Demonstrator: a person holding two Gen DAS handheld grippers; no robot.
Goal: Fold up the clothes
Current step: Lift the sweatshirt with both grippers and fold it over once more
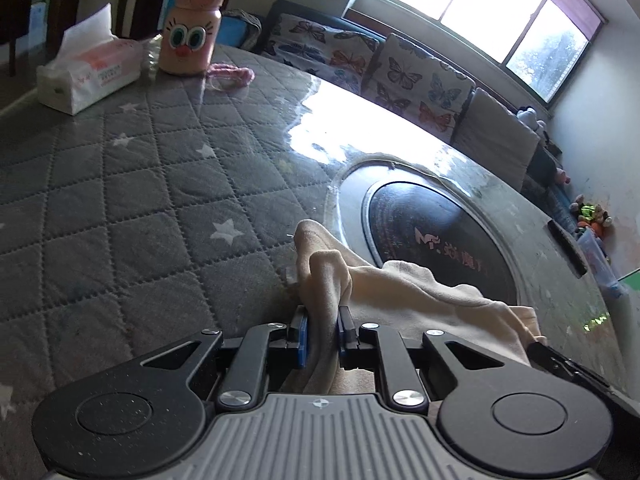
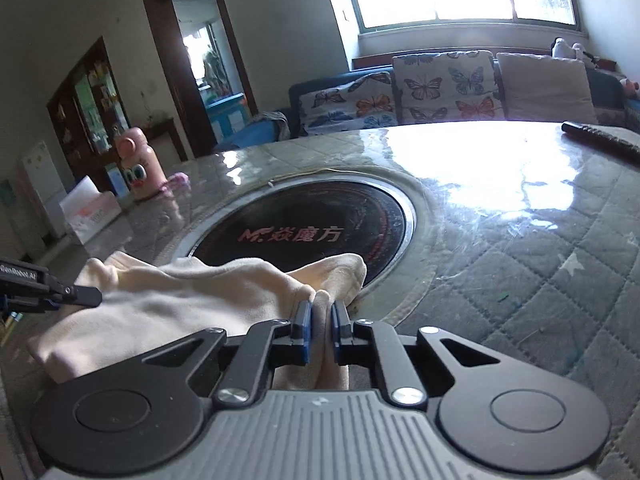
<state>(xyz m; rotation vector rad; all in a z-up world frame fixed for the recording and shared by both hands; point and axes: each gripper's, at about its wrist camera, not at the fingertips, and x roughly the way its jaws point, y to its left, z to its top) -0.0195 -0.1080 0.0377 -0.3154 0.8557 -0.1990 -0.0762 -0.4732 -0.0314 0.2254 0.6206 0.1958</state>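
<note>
Two grippers we see | left gripper (image 1: 323, 312) jaws pinch cream garment (image 1: 420, 292) | right gripper (image 2: 321, 312) jaws clamp its other edge | quilted surface (image 1: 120, 200) beneath

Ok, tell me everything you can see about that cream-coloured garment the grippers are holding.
The cream garment looks like soft, matte knit, plain with no print visible. It is crumpled into folds, not yet folded flat. It lies on the glossy quilted table cover, partly draped over the rim of the round black cooktop. The left gripper pinches one bunched edge and the right gripper another, both shut on the fabric, which stretches between them.
</note>
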